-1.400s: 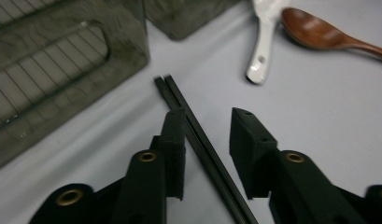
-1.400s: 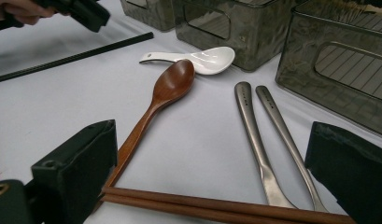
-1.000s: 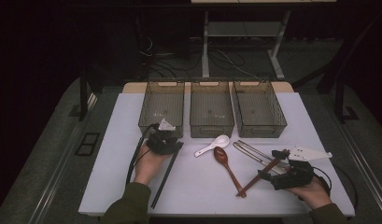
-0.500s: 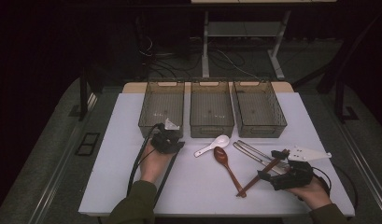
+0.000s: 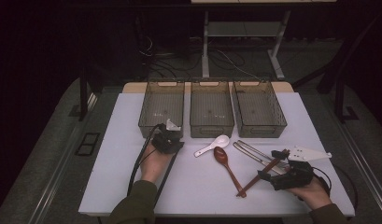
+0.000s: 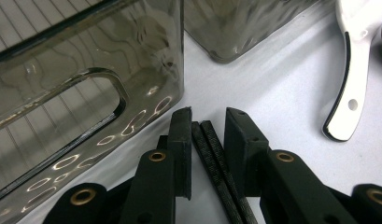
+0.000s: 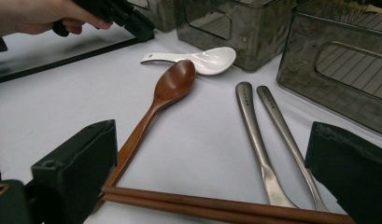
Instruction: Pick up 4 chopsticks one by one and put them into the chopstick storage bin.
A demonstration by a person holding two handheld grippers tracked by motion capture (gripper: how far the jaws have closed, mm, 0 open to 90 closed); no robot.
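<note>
My left gripper (image 5: 171, 138) sits in front of the left bin (image 5: 146, 122), shut on a pair of black chopsticks (image 5: 163, 176). In the left gripper view the black chopsticks (image 6: 216, 158) lie between the jaws, and the gripper (image 6: 208, 122) points at the bin's handle wall (image 6: 86, 93). My right gripper (image 5: 271, 165) rests at the front right, open. Its jaws straddle the brown chopsticks (image 7: 216, 205), which lie across the gap of the gripper (image 7: 212, 135). Those brown chopsticks (image 5: 259, 174) lie flat on the table.
A white spoon (image 5: 214, 143), a wooden spoon (image 5: 222, 156) and metal chopsticks (image 5: 253, 151) lie mid-table. The middle bin (image 5: 212, 125) and right bin (image 5: 261, 127) stand behind them. In the right gripper view the wooden spoon (image 7: 174, 79) lies beside the metal chopsticks (image 7: 254, 121).
The left hand has shifted slightly right along the left bin's front, swinging the black chopsticks with it. The right hand has stayed put.
</note>
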